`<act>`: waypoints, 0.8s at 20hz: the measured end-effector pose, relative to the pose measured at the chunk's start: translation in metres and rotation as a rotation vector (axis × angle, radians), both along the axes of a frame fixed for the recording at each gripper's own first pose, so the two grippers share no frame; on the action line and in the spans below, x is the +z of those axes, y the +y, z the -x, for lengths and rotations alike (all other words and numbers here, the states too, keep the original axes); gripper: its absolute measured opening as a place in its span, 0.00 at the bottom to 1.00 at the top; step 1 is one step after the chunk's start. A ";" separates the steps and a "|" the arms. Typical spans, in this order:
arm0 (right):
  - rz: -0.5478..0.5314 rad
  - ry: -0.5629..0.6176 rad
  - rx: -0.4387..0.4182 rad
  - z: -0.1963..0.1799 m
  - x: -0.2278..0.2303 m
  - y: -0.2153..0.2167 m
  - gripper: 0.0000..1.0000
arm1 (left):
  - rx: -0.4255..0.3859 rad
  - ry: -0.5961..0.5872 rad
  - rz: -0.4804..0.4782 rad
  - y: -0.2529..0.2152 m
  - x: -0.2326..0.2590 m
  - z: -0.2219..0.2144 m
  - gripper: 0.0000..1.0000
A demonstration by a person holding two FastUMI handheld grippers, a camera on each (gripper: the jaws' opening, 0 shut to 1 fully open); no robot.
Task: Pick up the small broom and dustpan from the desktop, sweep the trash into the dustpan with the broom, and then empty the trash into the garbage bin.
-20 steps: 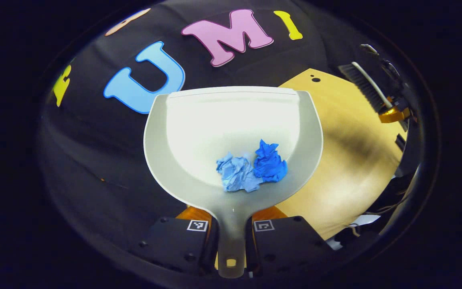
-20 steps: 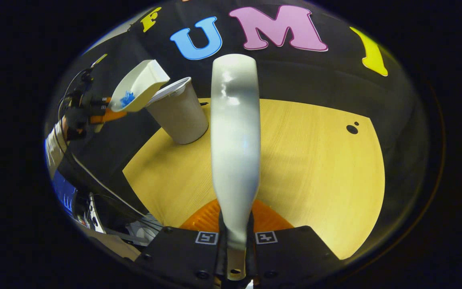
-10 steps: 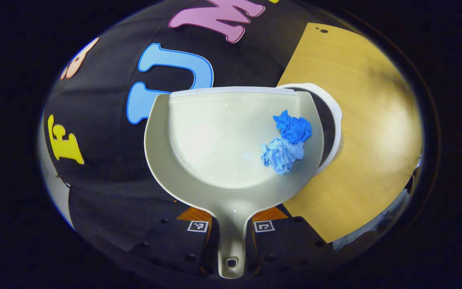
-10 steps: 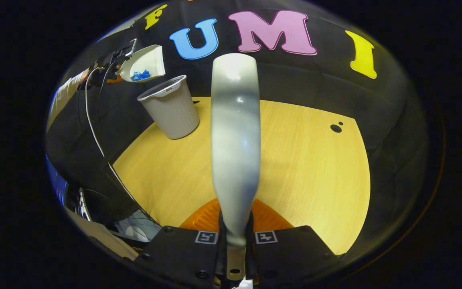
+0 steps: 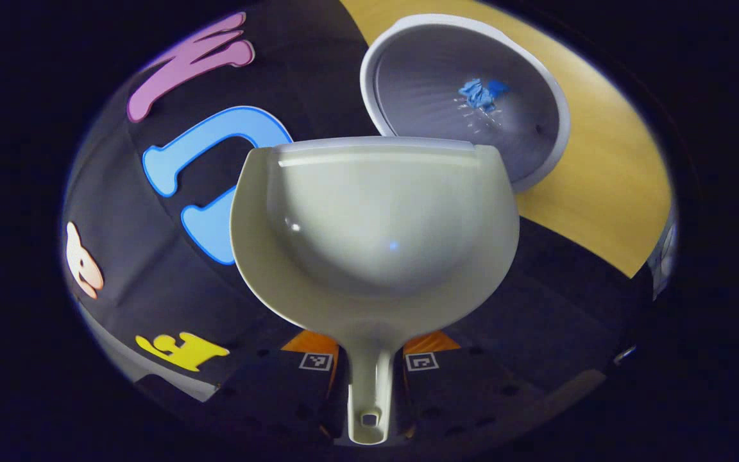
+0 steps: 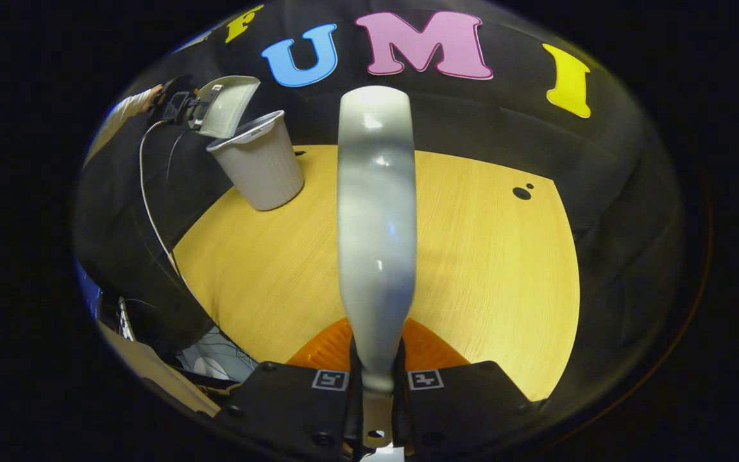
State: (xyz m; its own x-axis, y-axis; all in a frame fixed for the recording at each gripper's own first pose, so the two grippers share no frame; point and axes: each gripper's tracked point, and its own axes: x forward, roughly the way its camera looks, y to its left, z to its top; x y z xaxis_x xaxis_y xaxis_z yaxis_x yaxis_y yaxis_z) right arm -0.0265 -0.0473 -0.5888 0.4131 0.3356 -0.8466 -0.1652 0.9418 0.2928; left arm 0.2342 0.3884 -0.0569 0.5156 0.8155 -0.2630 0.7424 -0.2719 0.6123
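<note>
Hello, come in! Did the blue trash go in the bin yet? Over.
Left tool shut on empty dustpan. Right tool shut on broom. Trash in bin.

Glossy smooth plastic dustpan and broom; matt ribbed plastic bin; crumpled paper scraps; wood-grain bench

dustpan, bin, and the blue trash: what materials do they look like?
Dustpan: likely moulded plastic, off-white, glossy; it shows small glints. Garbage bin: probably plastic too, grey-white, matte, with a rolled rim. Trash inside the bin: looks like crumpled blue paper, creased and dull.
</note>
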 end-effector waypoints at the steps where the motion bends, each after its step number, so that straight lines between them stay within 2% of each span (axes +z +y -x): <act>1: 0.018 0.016 -0.010 0.001 -0.002 -0.004 0.19 | -0.031 0.012 -0.019 0.000 0.004 -0.003 0.24; 3: 0.021 0.022 -0.026 -0.001 -0.001 -0.006 0.19 | -0.029 -0.005 0.006 0.001 0.003 -0.003 0.25; 7: 0.006 0.033 -0.058 -0.002 -0.001 -0.009 0.19 | 0.054 -0.109 0.191 -0.003 -0.014 0.006 0.25; 11: -0.002 0.029 -0.098 -0.002 0.003 -0.015 0.19 | 0.207 -0.300 0.482 -0.004 -0.034 0.037 0.25; 13: -0.002 0.025 -0.115 -0.003 0.003 -0.017 0.19 | 0.254 -0.430 0.642 -0.012 -0.042 0.046 0.25; 16: -0.006 0.017 -0.130 -0.004 0.008 -0.018 0.19 | 0.332 -0.591 0.887 -0.019 -0.048 0.041 0.24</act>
